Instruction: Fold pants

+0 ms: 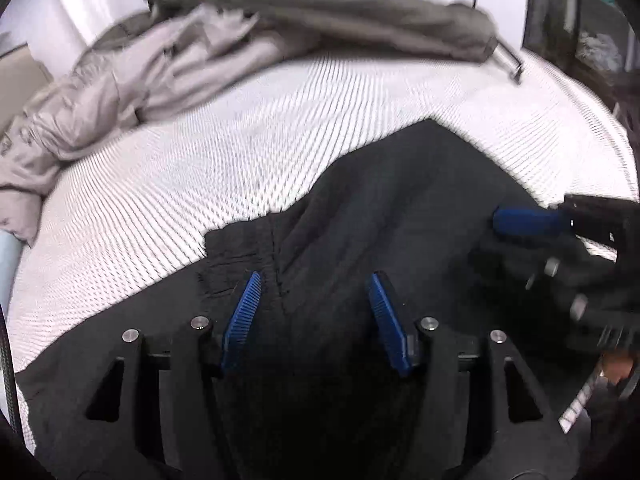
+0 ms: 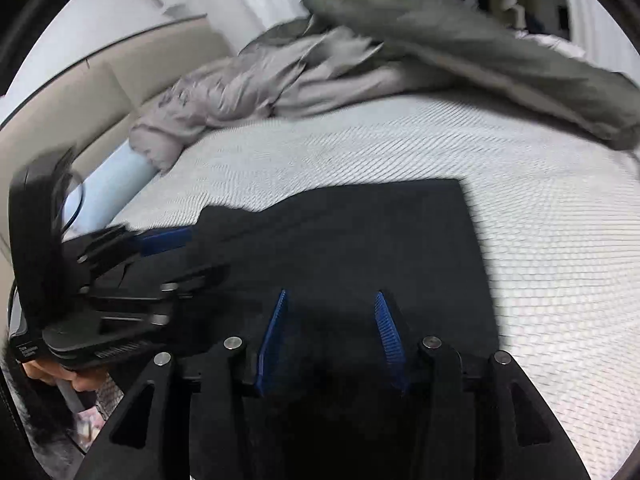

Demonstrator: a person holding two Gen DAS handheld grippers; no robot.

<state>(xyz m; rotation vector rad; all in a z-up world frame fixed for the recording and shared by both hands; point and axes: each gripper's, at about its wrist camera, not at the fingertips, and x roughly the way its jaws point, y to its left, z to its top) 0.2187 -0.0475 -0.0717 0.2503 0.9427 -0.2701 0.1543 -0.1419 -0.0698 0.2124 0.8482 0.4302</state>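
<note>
White textured mattress (image 2: pixel 520 208), beige headboard (image 2: pixel 80 100), white curtains (image 1: pixel 80 0)

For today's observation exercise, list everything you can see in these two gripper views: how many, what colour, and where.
Black fabric pants: one, black, lying on the bed in front of both grippers.
White textured mattress cover: one, white, under the pants.
Grey crumpled garments: a pile, light and dark grey, at the far edge of the bed.
Pale blue roll: one, at the bed's left edge.
Left gripper: black, blue pads, open above the pants.
Right gripper: same, open.

Pants (image 2: pixel 360 240) on bed (image 2: pixel 540 240); clothes heap (image 2: pixel 240 92), seemingly, behind.
</note>
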